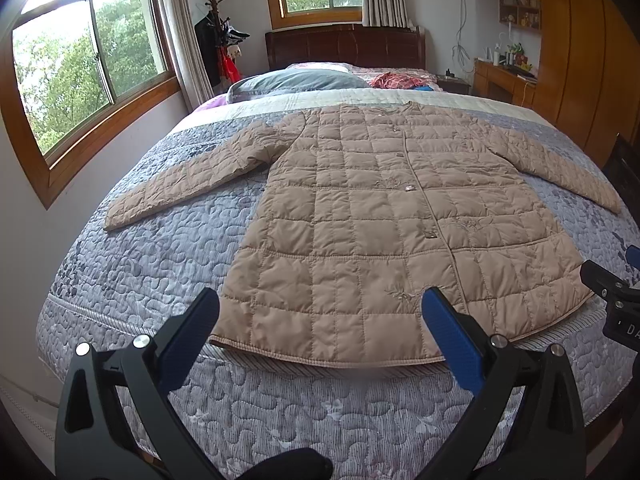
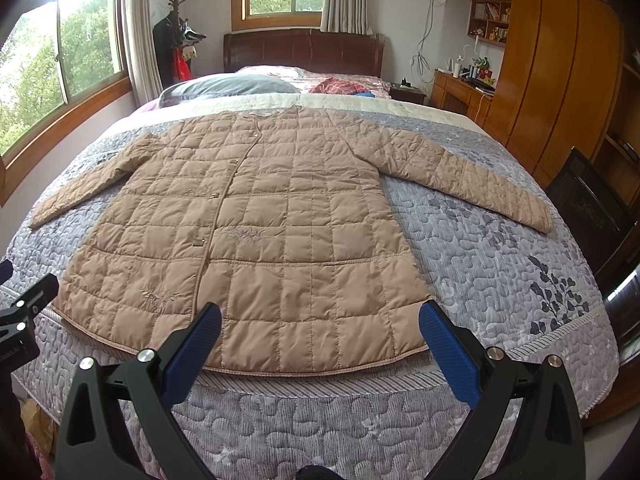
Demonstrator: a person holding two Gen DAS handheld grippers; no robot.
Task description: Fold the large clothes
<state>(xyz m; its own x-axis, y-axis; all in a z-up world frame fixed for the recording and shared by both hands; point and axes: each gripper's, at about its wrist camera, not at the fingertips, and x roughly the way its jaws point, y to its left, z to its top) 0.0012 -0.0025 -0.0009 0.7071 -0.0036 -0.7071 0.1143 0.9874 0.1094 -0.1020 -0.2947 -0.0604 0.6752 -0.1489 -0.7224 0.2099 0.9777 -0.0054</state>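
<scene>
A tan quilted coat (image 1: 380,220) lies flat, front up and buttoned, on the bed, sleeves spread to both sides; it also shows in the right wrist view (image 2: 260,232). My left gripper (image 1: 320,300) is open and empty, hovering above the foot of the bed near the coat's hem. My right gripper (image 2: 320,312) is open and empty, also over the hem; its body shows at the right edge of the left wrist view (image 1: 612,292). The left gripper's body shows at the left edge of the right wrist view (image 2: 24,312).
The bed has a grey-lilac quilted cover (image 1: 152,248). A pillow (image 1: 296,80) and red clothing (image 1: 396,80) lie near the headboard. A coat rack (image 1: 218,32) stands by the window. A wooden wardrobe (image 2: 560,80) and dark chair (image 2: 588,208) stand to the right.
</scene>
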